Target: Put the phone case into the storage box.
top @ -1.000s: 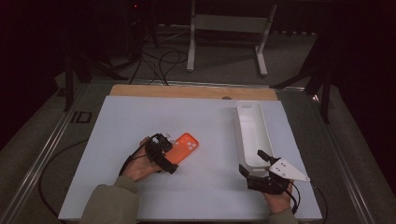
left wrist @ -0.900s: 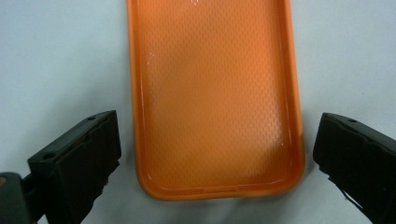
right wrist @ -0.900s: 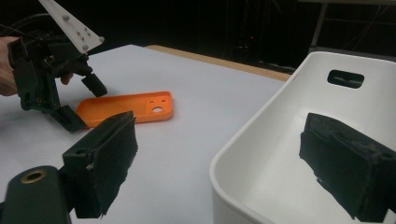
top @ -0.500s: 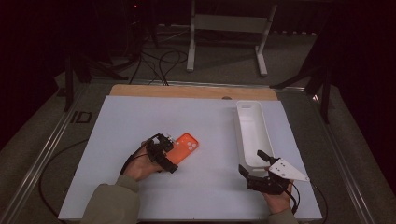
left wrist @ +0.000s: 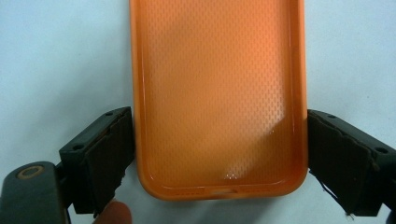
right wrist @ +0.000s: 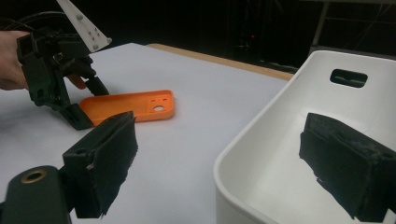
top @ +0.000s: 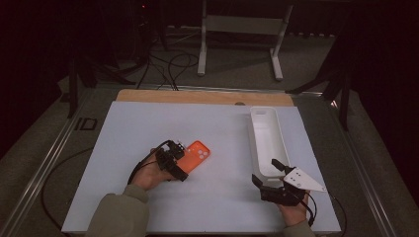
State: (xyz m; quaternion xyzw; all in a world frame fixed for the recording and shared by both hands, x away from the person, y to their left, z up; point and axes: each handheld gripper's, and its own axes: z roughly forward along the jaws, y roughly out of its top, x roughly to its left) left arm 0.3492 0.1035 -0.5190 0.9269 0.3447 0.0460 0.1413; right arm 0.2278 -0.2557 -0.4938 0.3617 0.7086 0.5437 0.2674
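— High view first: what's the biggest thing in front of you?

— That's the bench (top: 148,207), covered by a pale sheet, with a wooden strip along its far edge. On its right side lies a long white tray (top: 267,140), hollow side up.

— And the smaller piece?

— An orange phone case (top: 196,154) lies flat on the bench, left of the middle and well apart from the tray. In the right gripper view its camera cutout points away from my left hand.

— What are your grippers doing?

— My left gripper (left wrist: 219,154) straddles the near end of the case. Its jaws have just been closing, the case between them; each pad sits just beside a long edge, and I cannot tell whether they press yet. My right gripper (right wrist: 224,163) hangs released at the tray's near end, one jaw inside the tray, the other outside its wall, neither touching it.
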